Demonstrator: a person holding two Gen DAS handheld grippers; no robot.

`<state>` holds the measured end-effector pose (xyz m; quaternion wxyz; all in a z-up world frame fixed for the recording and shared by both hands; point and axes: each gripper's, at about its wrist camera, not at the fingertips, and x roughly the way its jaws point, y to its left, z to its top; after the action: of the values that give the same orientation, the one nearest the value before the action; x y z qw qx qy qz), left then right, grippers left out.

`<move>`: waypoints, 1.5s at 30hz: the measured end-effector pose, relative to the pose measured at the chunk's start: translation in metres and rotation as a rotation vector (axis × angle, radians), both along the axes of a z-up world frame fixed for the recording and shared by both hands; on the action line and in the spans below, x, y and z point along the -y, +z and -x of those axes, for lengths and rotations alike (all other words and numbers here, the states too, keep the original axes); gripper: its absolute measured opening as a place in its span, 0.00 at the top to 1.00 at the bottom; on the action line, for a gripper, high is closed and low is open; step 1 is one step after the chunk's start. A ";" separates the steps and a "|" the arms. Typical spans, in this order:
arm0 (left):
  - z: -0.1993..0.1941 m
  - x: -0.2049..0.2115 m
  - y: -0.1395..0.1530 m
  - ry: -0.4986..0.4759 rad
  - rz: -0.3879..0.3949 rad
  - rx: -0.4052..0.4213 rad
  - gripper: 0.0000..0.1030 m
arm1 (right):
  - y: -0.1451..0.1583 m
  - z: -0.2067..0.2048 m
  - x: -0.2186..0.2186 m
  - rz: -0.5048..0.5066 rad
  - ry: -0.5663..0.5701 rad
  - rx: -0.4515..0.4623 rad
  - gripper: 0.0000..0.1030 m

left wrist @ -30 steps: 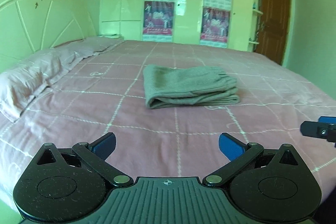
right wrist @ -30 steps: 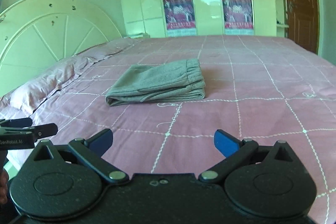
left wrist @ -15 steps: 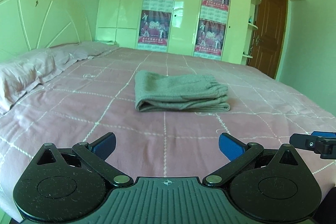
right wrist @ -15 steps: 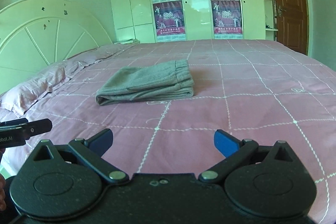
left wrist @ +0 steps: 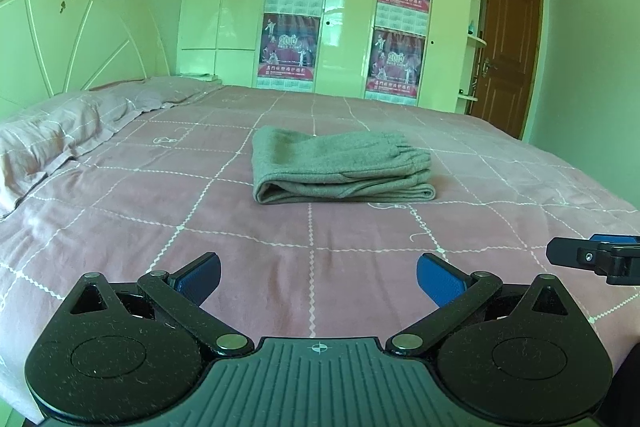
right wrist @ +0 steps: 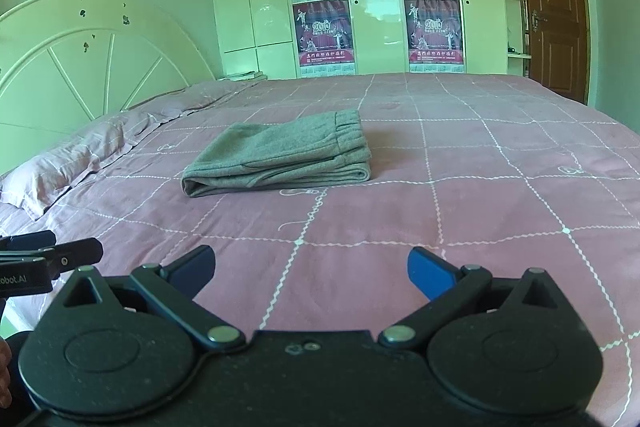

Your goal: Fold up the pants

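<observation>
Grey pants (left wrist: 340, 165) lie folded in a flat stack on the pink bed (left wrist: 200, 227), waistband to the right; they also show in the right wrist view (right wrist: 280, 155). My left gripper (left wrist: 318, 275) is open and empty, held near the bed's front edge, well short of the pants. My right gripper (right wrist: 310, 271) is open and empty, also well back from the pants. Each gripper's tip shows at the edge of the other's view: the right one (left wrist: 592, 257) and the left one (right wrist: 48, 255).
A pink pillow (left wrist: 52, 143) lies at the left by the cream headboard (left wrist: 68, 27). A cream wardrobe with posters (left wrist: 348, 15) stands behind the bed. A brown door (left wrist: 508, 55) is at the far right.
Both grippers have tilted up and drawn slightly back from the bed, so the pants sit lower in view. Both stay open. The pants have not moved.
</observation>
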<state>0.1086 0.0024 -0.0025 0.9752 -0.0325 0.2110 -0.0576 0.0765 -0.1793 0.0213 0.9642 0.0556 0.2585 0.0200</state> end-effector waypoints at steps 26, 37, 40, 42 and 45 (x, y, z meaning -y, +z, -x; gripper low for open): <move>0.000 -0.001 0.002 -0.007 -0.006 0.018 0.00 | 0.007 0.000 -0.001 0.011 0.011 0.011 0.06; 0.001 0.001 0.002 -0.015 -0.011 0.018 0.00 | 0.007 0.000 -0.002 0.013 0.017 0.011 0.06; 0.001 0.002 0.002 -0.016 -0.012 0.019 0.00 | 0.006 0.000 -0.001 0.013 0.017 0.011 0.06; 0.001 0.002 0.003 -0.016 -0.013 0.020 0.00 | 0.006 0.000 -0.001 0.011 0.017 0.010 0.06; 0.001 0.002 0.003 -0.015 -0.014 0.021 0.00 | 0.006 0.000 -0.001 0.013 0.018 0.010 0.06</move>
<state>0.1074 0.0004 0.0002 0.9771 -0.0234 0.2015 -0.0638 0.0763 -0.1783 0.0274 0.9657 0.0467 0.2541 0.0272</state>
